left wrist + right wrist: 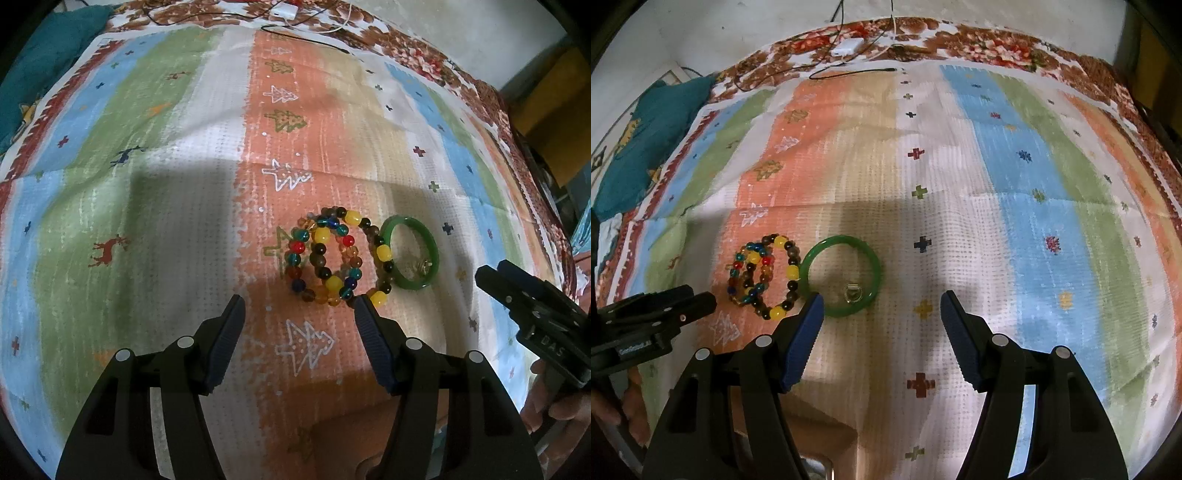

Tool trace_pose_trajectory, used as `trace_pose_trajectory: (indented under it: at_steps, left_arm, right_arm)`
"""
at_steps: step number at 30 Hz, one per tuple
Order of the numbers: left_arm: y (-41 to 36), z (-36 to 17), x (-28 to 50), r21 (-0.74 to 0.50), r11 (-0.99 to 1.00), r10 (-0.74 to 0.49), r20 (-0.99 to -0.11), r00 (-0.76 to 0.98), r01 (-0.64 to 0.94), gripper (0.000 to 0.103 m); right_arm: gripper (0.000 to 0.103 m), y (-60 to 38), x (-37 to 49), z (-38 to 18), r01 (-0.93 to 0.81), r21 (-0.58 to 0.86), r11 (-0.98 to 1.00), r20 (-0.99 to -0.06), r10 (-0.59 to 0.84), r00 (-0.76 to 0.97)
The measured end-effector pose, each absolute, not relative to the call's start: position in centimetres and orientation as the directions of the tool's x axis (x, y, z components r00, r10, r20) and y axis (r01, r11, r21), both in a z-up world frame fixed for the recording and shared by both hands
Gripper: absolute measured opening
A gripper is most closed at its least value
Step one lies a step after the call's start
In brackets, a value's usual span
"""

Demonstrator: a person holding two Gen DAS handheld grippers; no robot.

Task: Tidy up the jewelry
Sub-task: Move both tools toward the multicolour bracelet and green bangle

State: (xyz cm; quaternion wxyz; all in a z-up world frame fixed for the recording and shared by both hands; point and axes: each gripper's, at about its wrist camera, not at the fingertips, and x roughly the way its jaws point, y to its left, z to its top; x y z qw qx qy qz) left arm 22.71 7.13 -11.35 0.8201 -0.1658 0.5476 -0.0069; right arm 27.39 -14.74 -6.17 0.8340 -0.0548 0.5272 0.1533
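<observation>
Two beaded bracelets [328, 254] [762, 275] with yellow, red, blue and brown beads lie overlapping on the striped cloth. Right beside them lies a green bangle [410, 254] [842, 275], and a small clear ring [853, 293] [423, 265] sits inside it. My left gripper [299, 306] is open with nothing between its fingers, just short of the beads; its right fingertip [364, 306] is close to a yellow bead. My right gripper [881, 304] is open and empty too; its left fingertip [814, 304] hangs by the bangle's near rim. Each gripper shows at the edge of the other's view.
The striped cloth [1015, 166] with tree and cross prints covers a floral bedspread [993, 44]. A teal cushion [646, 140] lies at the far left. A white charger [846, 48] and black cables [306, 37] lie at the far edge. A hand [554, 402] holds the other gripper.
</observation>
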Motion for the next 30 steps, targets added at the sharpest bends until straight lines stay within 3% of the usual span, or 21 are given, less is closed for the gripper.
trace_pose_trajectory:
  at_steps: [30]
  left_arm:
    - [7.5,-13.6,25.4,-0.175,0.972,-0.106,-0.922,0.372,-0.157,0.062]
  right_arm:
    - [0.065,-13.2,30.6,-9.8,-0.319,0.006,0.948,-0.916,0.133,0.379]
